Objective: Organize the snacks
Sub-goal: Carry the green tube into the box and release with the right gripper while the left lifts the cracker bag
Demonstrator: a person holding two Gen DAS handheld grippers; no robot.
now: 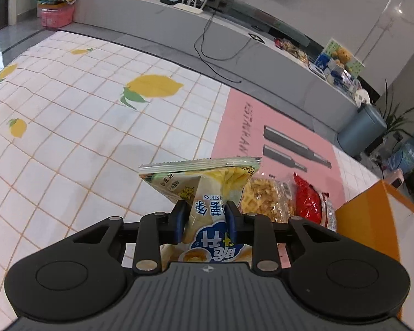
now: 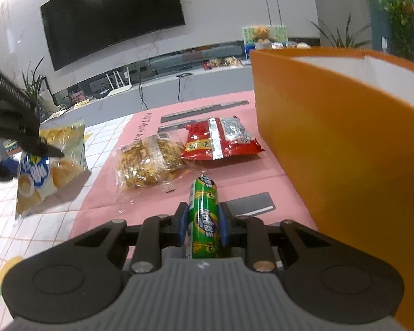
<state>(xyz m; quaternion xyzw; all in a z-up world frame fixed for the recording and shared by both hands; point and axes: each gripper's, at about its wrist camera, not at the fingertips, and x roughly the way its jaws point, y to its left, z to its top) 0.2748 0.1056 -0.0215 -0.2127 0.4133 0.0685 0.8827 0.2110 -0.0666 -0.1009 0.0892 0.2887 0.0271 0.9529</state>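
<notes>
Snacks under inspection, left wrist view first: my left gripper [image 1: 205, 222] is clamped on a pale yellow-and-blue potato-stick bag [image 1: 204, 190], blue pads pressing its crinkled middle, bag raised above the lemon-print white grid tablecloth [image 1: 69, 115]. Just beside it on the right lie a clear packet of golden lattice crackers [image 1: 265, 201] and a red foil snack pouch [image 1: 309, 201], both on the pink mat [image 1: 276, 115]. An orange cardboard box [image 1: 372, 220] stands at the far right.

Right wrist view: my right gripper [image 2: 202, 220] is closed on a green cylindrical sausage-shaped snack tube [image 2: 202, 215], held between the pads over the pink mat. The orange box wall rises close on the right. The cracker packet and red pouch lie ahead, touching each other; the potato-stick bag hangs at left in the left gripper.
</notes>
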